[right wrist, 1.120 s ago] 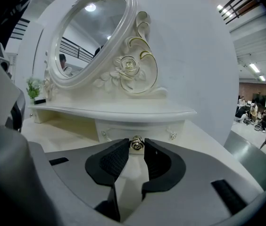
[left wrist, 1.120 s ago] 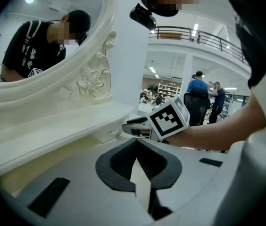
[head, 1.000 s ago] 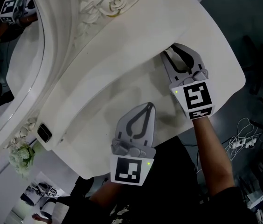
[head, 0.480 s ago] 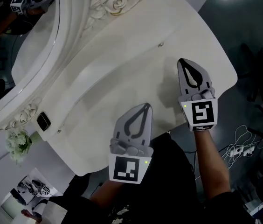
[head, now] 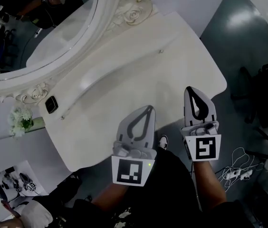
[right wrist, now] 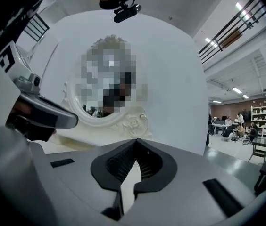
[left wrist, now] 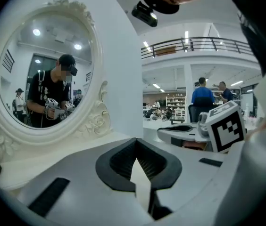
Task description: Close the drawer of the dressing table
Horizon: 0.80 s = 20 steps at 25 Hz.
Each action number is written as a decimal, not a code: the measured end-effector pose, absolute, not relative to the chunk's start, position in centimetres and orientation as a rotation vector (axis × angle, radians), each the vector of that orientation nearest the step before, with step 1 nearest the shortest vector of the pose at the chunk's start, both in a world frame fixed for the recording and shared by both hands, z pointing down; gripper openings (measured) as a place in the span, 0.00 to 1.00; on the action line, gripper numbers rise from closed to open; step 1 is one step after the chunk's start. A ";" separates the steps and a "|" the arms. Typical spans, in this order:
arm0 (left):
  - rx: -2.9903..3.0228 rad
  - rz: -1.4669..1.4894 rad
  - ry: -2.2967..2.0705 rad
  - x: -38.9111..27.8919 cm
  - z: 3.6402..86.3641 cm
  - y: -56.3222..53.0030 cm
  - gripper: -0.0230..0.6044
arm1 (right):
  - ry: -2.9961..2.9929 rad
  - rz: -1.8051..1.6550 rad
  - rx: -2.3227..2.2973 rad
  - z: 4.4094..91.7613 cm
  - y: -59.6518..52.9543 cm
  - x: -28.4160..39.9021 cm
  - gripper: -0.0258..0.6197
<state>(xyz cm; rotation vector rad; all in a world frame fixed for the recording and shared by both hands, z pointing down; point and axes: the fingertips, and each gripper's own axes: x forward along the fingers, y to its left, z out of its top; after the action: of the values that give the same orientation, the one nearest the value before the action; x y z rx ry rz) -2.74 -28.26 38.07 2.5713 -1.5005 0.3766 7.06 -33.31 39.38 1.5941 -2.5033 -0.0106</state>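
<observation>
The white dressing table [head: 124, 80] lies below me in the head view, with its oval mirror [head: 39, 27] at the top left. No open drawer shows from above; the drawer front is hidden under the table's edge. My left gripper [head: 148, 108] hangs over the front edge, shut and empty. My right gripper [head: 191, 90] hangs beside the table's right corner, off the top, shut with nothing in it. In the left gripper view the left gripper [left wrist: 135, 141] points at the mirror [left wrist: 43, 79], jaws together. The right gripper [right wrist: 135, 141] faces the mirror [right wrist: 105, 91] too.
A small black object [head: 52, 104] lies at the table's left end, next to white flowers [head: 19, 119]. Cables [head: 238, 170] lie on the dark floor at the right. Printed sheets [head: 15, 184] lie at the lower left. People stand far off in the hall [left wrist: 203, 95].
The right gripper's jaws went from open to shut and it drew back off the table top towards me. Both grippers rose and pulled away from the table.
</observation>
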 end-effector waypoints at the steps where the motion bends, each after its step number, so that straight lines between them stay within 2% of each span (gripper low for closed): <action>1: 2.573 0.364 -1.528 -2.9 37.3 -27.8 0.04 | -2.527 -0.023 1.587 38.3 -32.4 6.9 0.04; 11: 2.533 0.229 -1.803 -6.7 31.1 -22.8 0.04 | -2.670 -0.123 1.473 32.1 -25.0 3.7 0.04; 20: 2.636 0.182 -1.833 -8.7 27.4 -21.4 0.04 | -2.644 -0.195 1.517 29.3 -21.8 3.1 0.04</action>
<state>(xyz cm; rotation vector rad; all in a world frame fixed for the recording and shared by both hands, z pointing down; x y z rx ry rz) -8.66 -21.37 27.42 2.6362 -1.8325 0.1817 3.06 -21.85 29.27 1.5169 -2.6440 -0.1947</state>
